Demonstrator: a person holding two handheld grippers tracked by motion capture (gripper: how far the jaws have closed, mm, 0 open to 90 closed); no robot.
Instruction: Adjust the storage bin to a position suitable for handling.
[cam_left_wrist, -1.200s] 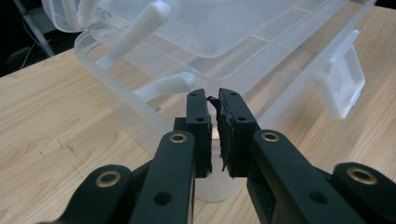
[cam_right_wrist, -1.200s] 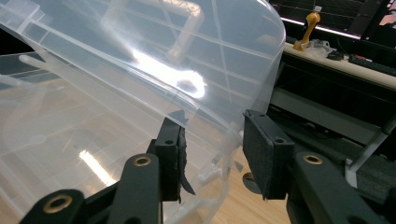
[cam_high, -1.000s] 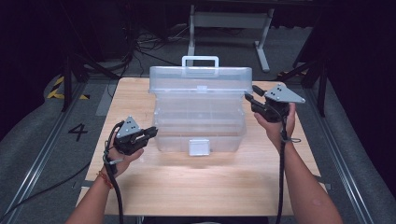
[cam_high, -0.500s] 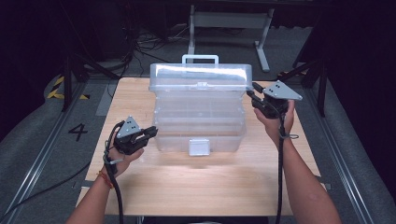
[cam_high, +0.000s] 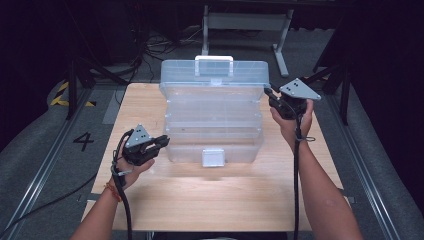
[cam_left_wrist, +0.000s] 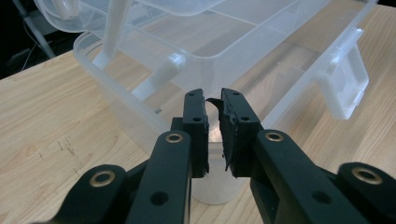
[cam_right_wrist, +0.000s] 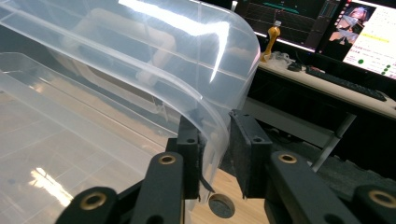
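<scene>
Around the wooden table lay a dark floor with cables, a grey metal stand behind the far edge, and a floor marking with the numeral 4 off the left side. In the right gripper view a desk with a lit monitor, a keyboard and a small amber figure stood well beyond the box. Nothing lay on the table between the person and the box.

One clear plastic toolbox sat at the middle of the table, toward its far half, its lid raised and leaning back with the white handle on top, and one white latch hanging at the front wall.

Two grippers were in use, one in each hand. The left gripper sat at the box's near left corner; in the left gripper view its jaws stood almost together with a narrow gap, just at the rim of the base, and whether the pads pinched that rim could not be told. The right gripper was at the right end of the lid. In the right gripper view the curved clear edge of the lid ran down between its two jaws, which had just been closing on it, and the left pad lay against the plastic.
</scene>
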